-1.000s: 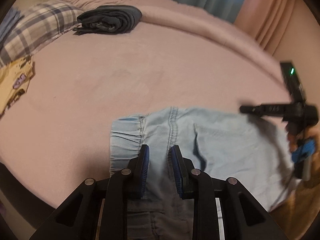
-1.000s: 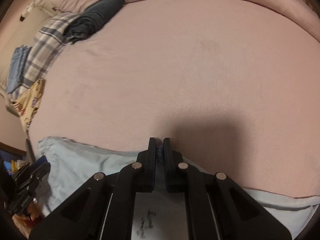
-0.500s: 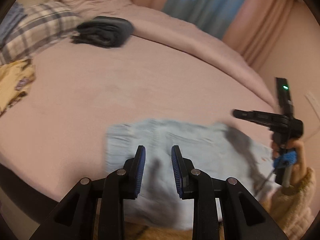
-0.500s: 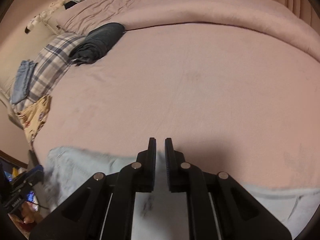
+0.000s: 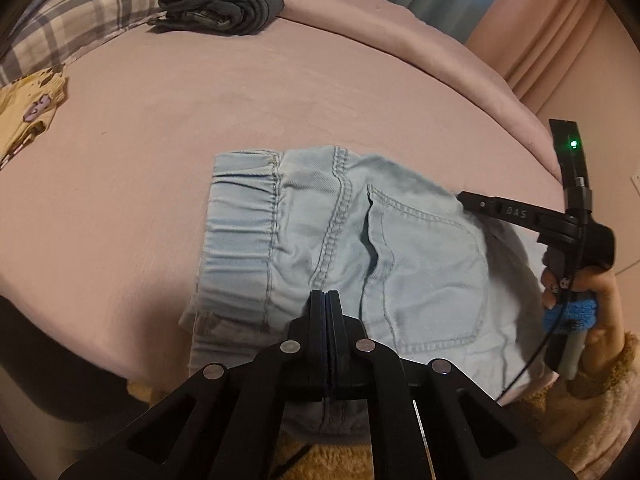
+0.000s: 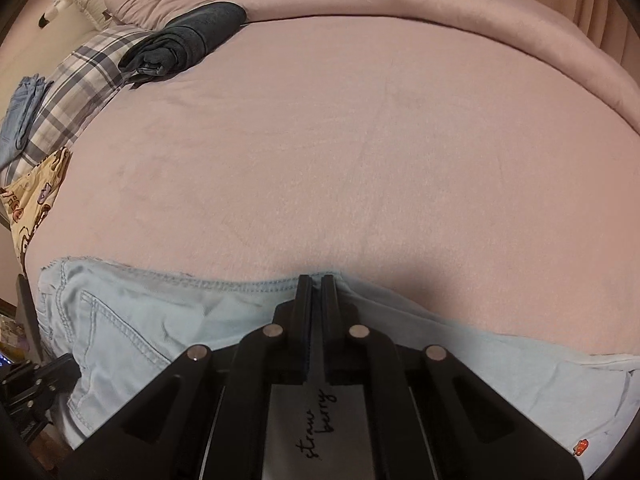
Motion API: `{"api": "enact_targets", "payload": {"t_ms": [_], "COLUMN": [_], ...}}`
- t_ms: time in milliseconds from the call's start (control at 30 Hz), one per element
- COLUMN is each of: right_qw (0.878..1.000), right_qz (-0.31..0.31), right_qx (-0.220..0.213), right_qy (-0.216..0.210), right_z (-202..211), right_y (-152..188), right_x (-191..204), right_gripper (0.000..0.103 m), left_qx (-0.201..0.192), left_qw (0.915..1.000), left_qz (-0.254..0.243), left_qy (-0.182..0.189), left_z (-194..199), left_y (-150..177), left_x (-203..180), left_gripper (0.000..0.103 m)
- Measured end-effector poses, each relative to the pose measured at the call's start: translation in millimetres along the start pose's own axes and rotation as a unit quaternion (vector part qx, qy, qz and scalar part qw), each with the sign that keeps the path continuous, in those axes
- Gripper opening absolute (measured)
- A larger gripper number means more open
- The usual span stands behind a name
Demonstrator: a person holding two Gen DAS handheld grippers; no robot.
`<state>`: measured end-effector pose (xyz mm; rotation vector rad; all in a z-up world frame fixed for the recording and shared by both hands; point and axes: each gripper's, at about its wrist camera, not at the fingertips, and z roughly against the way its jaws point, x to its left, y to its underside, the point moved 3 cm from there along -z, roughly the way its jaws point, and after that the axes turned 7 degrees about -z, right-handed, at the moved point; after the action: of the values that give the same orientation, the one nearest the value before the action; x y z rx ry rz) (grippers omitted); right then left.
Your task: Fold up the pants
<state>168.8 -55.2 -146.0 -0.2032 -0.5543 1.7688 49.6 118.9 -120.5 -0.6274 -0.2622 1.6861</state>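
Observation:
Light blue denim pants [image 5: 360, 248] lie at the near edge of a pink bed, elastic waistband to the left and back pocket facing up. My left gripper [image 5: 326, 294] is shut on the pants at the near edge, just right of the waistband. The pants also show in the right wrist view [image 6: 140, 320], spread along the bed's near edge. My right gripper [image 6: 316, 278] is shut on the pants' far seamed edge. The right gripper also shows in the left wrist view [image 5: 466, 199], at the pants' right side.
A folded dark garment [image 5: 220, 8] lies at the back of the bed [image 5: 200, 100], beside a plaid pillow [image 5: 80, 12]. A yellow patterned cloth [image 5: 24, 112] lies at the left. A rolled pink duvet [image 6: 440, 4] runs along the far side.
Both grippers were open half a second ago and have shut on the pants. The left gripper has come down closer to the fabric.

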Motion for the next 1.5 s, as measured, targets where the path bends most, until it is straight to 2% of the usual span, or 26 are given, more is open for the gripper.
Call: {"api": "enact_targets", "payload": {"t_ms": [67,133,200,267,300,333,400,467,533,567,633,733,933,1033,1133,1300,1400,1433,1500], "right_qw": [1.000,0.998,0.997,0.996,0.996,0.996,0.997,0.997,0.997,0.997,0.998,0.999,0.997,0.991,0.989,0.991,0.984,0.980,0.976], "right_qz": [-0.014,-0.046,-0.063,-0.060,-0.057,-0.054,-0.045,-0.037,-0.031,-0.026,-0.021,-0.003,-0.050,-0.096,-0.110,-0.127,-0.167,-0.183,-0.200], "right_qx": [-0.004,-0.008,-0.024,-0.040,-0.042,-0.041,-0.035,-0.022,-0.006,0.006,0.021,-0.001,-0.007,-0.007,-0.010,-0.019,-0.024,-0.028,-0.035], "right_qy": [-0.013,-0.037,-0.043,-0.046,-0.049,-0.051,-0.056,-0.066,-0.072,-0.067,-0.047,-0.044,-0.059,-0.093,-0.094,-0.046,-0.063,-0.070,-0.072], "right_z": [5,17,33,52,60,67,73,73,66,59,42,43,51,59,68,85,96,102,110], "right_y": [0,-2,-2,5,11,20,36,54,68,75,84,87,87,95,100,111,120,123,126], "right_x": [-3,-8,-11,-11,-10,-8,1,8,10,14,17,17,-17,-35,-42,-64,-92,-101,-112], "right_gripper": [0.002,0.008,0.012,0.021,0.029,0.036,0.041,0.041,0.042,0.041,0.041,0.040,0.031,0.031,0.033,0.033,0.033,0.033,0.034], "left_qx": [-0.005,-0.014,-0.023,-0.026,-0.024,-0.017,-0.003,-0.001,-0.007,-0.004,-0.005,-0.003,0.010,0.005,0.004,0.009,0.013,0.010,-0.005], "left_qw": [0.9999,0.9997,0.9991,0.9985,0.9982,0.9985,0.9994,0.9995,0.9973,0.9966,0.9965,0.9969,0.9996,0.9985,0.9961,0.9961,0.9963,0.9969,0.9961], "left_qz": [0.002,0.002,-0.001,-0.005,-0.010,-0.018,-0.025,-0.032,-0.045,-0.048,-0.050,-0.055,-0.025,-0.042,-0.063,-0.054,-0.041,-0.041,-0.053], "left_qy": [0.009,0.022,0.034,0.048,0.053,0.048,0.024,0.005,-0.058,-0.067,-0.067,-0.055,-0.005,-0.034,-0.061,-0.069,-0.075,-0.066,-0.071], "left_z": [11,24,34,38,37,33,23,14,1,-4,-7,-10,-13,-11,-11,-13,-6,-1,7], "left_y": [2,7,9,12,13,15,15,20,22,22,19,16,9,12,10,4,1,-1,-3], "left_x": [-2,-5,-9,-14,-18,-23,-24,-20,-15,-14,-14,-10,9,1,-9,-11,-19,-27,-42], "left_gripper": [0.006,0.006,0.006,0.006,0.006,0.006,0.006,0.006,0.006,0.006,0.006,0.006,0.006,0.006,0.007,0.006,0.006,0.006,0.006]}}
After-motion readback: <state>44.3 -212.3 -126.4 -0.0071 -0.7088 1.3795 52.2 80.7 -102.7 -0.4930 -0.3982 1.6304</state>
